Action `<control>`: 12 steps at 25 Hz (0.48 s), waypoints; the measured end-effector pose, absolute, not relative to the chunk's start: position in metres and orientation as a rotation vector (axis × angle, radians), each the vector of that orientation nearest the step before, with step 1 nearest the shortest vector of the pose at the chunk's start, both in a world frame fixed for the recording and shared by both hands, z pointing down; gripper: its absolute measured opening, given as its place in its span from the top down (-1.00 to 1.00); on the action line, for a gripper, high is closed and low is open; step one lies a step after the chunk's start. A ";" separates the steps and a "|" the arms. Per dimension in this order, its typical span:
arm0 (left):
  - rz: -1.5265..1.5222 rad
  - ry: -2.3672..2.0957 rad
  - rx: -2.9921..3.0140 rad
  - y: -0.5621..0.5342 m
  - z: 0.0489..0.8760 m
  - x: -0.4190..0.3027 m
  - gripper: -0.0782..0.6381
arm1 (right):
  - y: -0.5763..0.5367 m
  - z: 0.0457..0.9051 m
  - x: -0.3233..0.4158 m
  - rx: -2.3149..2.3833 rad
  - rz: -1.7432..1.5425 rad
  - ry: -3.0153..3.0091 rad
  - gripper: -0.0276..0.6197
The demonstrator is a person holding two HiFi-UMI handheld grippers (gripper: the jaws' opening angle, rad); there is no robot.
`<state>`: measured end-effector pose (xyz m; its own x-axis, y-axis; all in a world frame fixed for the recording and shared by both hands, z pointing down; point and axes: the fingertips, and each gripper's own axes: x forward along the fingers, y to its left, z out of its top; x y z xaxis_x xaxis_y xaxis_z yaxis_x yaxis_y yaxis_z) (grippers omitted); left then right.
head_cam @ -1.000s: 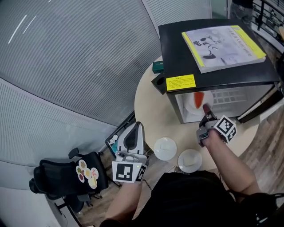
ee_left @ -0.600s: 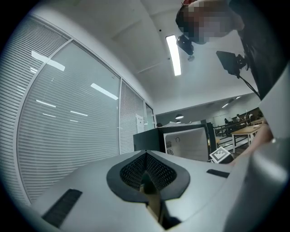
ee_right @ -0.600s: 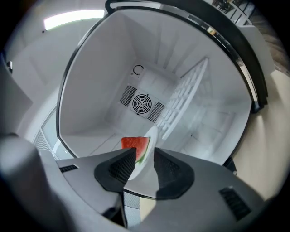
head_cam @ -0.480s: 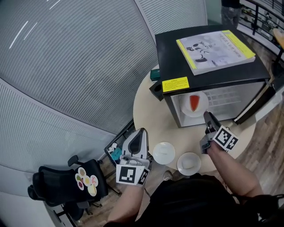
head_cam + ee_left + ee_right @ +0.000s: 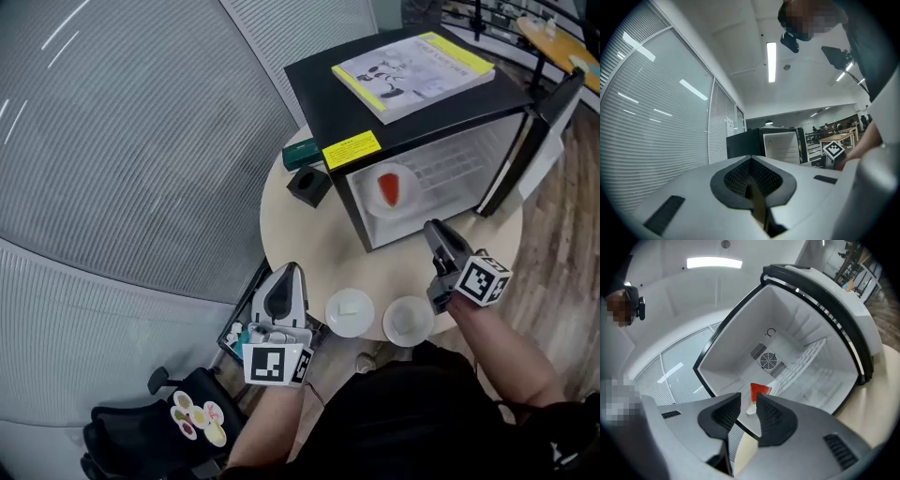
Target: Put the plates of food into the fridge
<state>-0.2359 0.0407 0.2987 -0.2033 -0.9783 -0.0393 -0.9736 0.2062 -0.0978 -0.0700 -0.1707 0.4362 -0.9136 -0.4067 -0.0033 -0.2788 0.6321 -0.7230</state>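
Holding right gripper [image 5: 433, 228] [image 5: 747, 397] before open mini fridge [image 5: 375, 103] [image 5: 797, 319], jaws half spread, just been opening, pinching nothing. Holding left gripper [image 5: 291, 272] [image 5: 751, 161] by near edge of round table [image 5: 300, 234], jaws pressed together, empty. Resting inside fridge: plate with red slice [image 5: 389, 190] [image 5: 759, 391]. Lying at table's near edge: two plates [image 5: 350, 311] [image 5: 408, 321].

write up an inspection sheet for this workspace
surface: round beige table, carrying fridge and plates
job's things: black mini fridge, door open, plate with red food inside; white plate and second white plate at the table's near edge
clutter: booklet on the fridge; black box, green box beside it
grippers: left gripper shut, empty; right gripper open, jaws just been opening, nothing between them
cables: nothing seen
surroundings: slatted blinds, office chair, wood floor
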 end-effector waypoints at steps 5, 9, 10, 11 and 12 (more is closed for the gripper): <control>-0.084 2.246 -2.048 0.045 0.304 -0.229 0.77 | -0.148 0.450 -0.035 -0.709 -1.135 2.655 0.59; -0.093 2.154 -2.137 0.047 0.309 -0.225 0.77 | -0.127 0.477 -0.004 -0.868 -1.152 2.622 0.59; -0.095 2.137 -2.157 0.048 0.312 -0.224 0.77 | -0.119 0.486 0.003 -0.910 -1.168 2.614 0.59; -0.095 2.121 -2.176 0.048 0.314 -0.224 0.77 | -0.111 0.496 0.009 -0.950 -1.186 2.603 0.59; -0.094 2.106 -2.195 0.049 0.317 -0.223 0.77 | -0.102 0.507 0.016 -0.988 -1.207 2.590 0.59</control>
<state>-0.2226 0.0486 0.3166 0.0424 -0.9988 -0.0233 -0.9928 -0.0395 -0.1132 0.0163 -0.1020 0.5066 -0.7803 -0.6049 0.1588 -0.5107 0.4696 -0.7202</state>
